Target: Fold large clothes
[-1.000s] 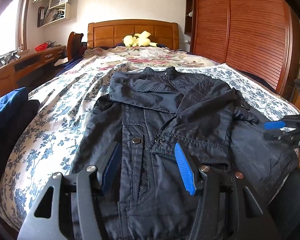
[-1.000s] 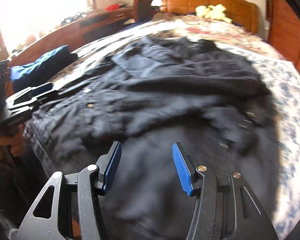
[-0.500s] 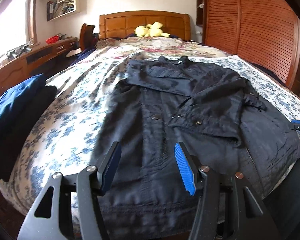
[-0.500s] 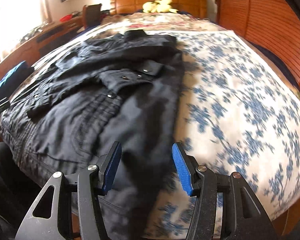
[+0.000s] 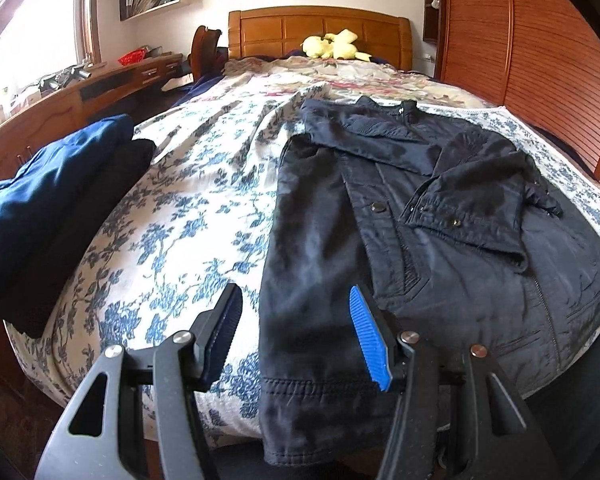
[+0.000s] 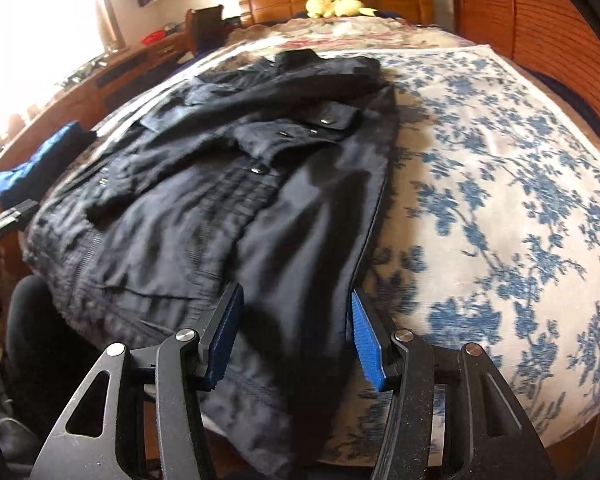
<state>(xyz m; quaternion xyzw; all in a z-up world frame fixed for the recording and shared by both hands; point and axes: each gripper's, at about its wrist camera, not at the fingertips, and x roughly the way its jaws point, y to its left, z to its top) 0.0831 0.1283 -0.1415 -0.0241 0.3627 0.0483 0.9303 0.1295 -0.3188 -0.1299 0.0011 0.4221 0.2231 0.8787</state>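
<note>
While a second ago both claws hung over the middle of the dark jacket (image 5: 400,216), they have since drawn back and apart — the left claw (image 5: 296,336) now sits released above the hem's left corner, the right claw (image 6: 294,332) released above the right corner, neither gripping cloth. The jacket lies flat on the floral bed (image 5: 188,208), collar toward the headboard, both sleeves already crossed over the chest. That spread to the two corners suggests the next step is pinching the hem and carrying it up toward the collar.
</note>
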